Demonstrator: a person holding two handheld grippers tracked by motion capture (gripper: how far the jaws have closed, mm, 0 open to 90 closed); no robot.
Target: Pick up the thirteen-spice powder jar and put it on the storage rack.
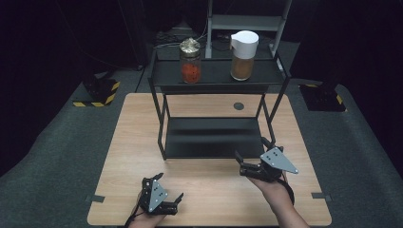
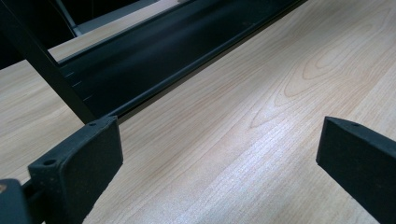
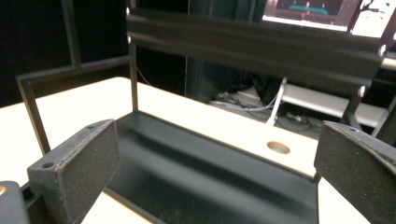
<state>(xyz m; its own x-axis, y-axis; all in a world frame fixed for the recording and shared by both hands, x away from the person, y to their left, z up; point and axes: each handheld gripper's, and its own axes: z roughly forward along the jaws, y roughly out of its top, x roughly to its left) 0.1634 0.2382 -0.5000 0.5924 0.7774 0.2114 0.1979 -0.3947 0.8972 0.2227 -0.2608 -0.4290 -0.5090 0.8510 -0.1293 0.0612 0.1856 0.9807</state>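
A black two-tier rack stands on the wooden table. On its top shelf are a glass jar with a gold lid and red contents and a jar with a white lid and amber contents. The lower shelf is bare, and it shows again as the lower shelf in the right gripper view. My left gripper rests low near the table's front edge, open, its jaws over bare wood. My right gripper is open at the rack's front right corner, facing the shelf.
A round hole lies in the table behind the rack and shows as a round hole from the right gripper. Tape marks sit at the table's front corners. Grey carpet and black stands with yellow stripes surround the table.
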